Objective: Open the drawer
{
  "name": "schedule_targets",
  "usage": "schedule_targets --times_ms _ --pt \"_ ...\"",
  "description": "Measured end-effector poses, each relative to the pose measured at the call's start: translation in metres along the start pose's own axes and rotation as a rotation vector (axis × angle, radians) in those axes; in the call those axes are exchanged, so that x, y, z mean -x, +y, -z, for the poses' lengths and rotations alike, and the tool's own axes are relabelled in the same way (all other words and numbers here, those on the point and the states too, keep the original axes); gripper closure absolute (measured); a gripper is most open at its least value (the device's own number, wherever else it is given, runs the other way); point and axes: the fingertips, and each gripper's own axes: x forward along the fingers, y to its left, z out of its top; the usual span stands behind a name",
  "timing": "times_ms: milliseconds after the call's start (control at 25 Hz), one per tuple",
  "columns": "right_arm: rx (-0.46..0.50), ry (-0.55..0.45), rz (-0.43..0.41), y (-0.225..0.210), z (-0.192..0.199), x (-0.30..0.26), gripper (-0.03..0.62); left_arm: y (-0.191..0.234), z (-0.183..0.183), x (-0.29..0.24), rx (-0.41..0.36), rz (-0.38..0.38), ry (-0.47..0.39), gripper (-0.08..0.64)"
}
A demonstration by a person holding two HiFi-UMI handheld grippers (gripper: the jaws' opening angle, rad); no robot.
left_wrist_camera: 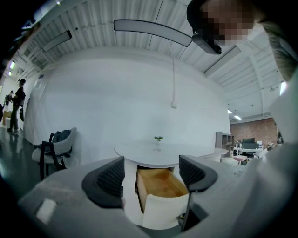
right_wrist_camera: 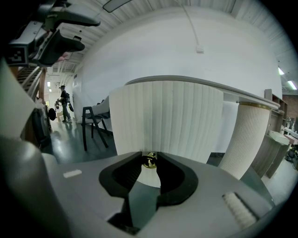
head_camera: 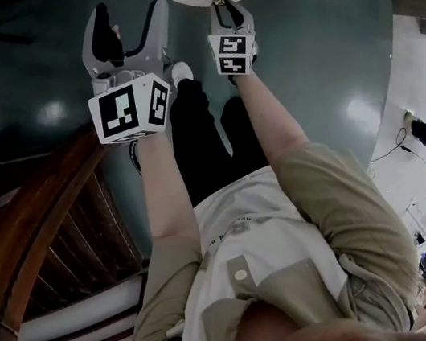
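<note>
right gripper [head_camera: 227, 11]: clamped on gold knob [right_wrist_camera: 149, 160] of pulled-out drawer [left_wrist_camera: 160, 183] | left gripper [head_camera: 130, 25]: jaws apart, empty | chair [left_wrist_camera: 56, 149] far left | wooden stairs [head_camera: 37, 237] near left

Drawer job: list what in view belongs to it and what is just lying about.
Belongs: drawer, pulled out of the white table; brass knob; right claw, shut on that knob.
Lying about: chair; small plant on the table; wooden stairs; left claw, open and empty.

Head view dim, with white glare patches on the glossy floor [head_camera: 52, 112]. Gripper views brighter, fisheye-bent, dark-cornered; left gripper [left_wrist_camera: 152, 171] blurred up close.
</note>
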Motion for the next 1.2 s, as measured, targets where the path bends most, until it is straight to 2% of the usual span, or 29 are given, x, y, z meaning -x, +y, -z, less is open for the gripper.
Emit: schedule_targets --times_ms 1200 --pt "0.005 0.014 -0.025 0.008 0.015 0.025 0.486 0.009 0.003 -0.003 0.003 -0.013 0.007 0.186"
